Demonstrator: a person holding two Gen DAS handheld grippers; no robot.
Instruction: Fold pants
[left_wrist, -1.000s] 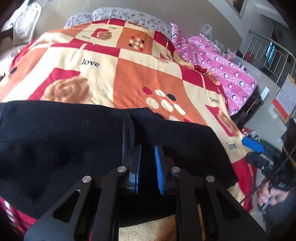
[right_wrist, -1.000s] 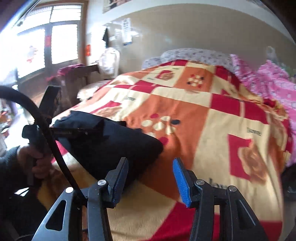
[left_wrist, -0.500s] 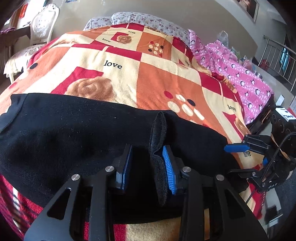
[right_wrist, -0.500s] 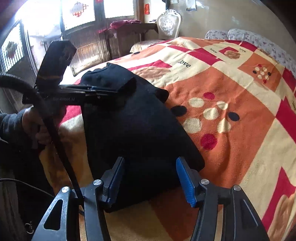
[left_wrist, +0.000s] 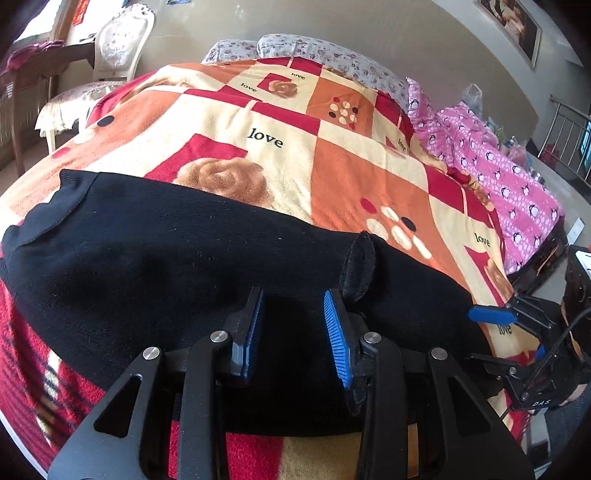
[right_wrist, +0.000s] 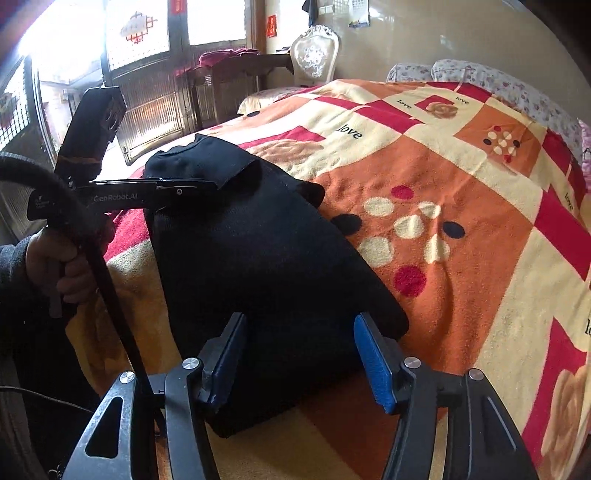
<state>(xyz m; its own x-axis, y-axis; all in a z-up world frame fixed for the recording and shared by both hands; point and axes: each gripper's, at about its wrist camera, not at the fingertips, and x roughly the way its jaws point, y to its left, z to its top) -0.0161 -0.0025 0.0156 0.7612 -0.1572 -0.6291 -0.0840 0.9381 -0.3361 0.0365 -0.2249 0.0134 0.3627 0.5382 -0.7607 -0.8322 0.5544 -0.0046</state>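
Note:
Black pants (left_wrist: 177, 266) lie folded in a long band across the near side of the patterned blanket (left_wrist: 354, 173). My left gripper (left_wrist: 293, 295) hovers over their near edge, open, its blue pads pressing on nothing. A small upright flap of black fabric (left_wrist: 358, 266) stands just outside its right finger. In the right wrist view the pants (right_wrist: 258, 258) run away to the left. My right gripper (right_wrist: 301, 321) stands open over their near end, the cloth lying between and under the fingers. The left gripper (right_wrist: 207, 184) shows side-on at the far end, held by a person's hand (right_wrist: 55, 266).
Floral pillows (left_wrist: 317, 55) lie at the head of the bed and a pink penguin quilt (left_wrist: 498, 166) along its right side. A white chair (right_wrist: 314, 55) and a wooden desk (right_wrist: 236, 74) stand by the window. A metal railing (left_wrist: 569, 136) is at the far right.
The left gripper let go of the pinched ridge of fabric and its jaws spread; the flap now stands outside its right finger. The right gripper came down over the pants' end and opened a little wider.

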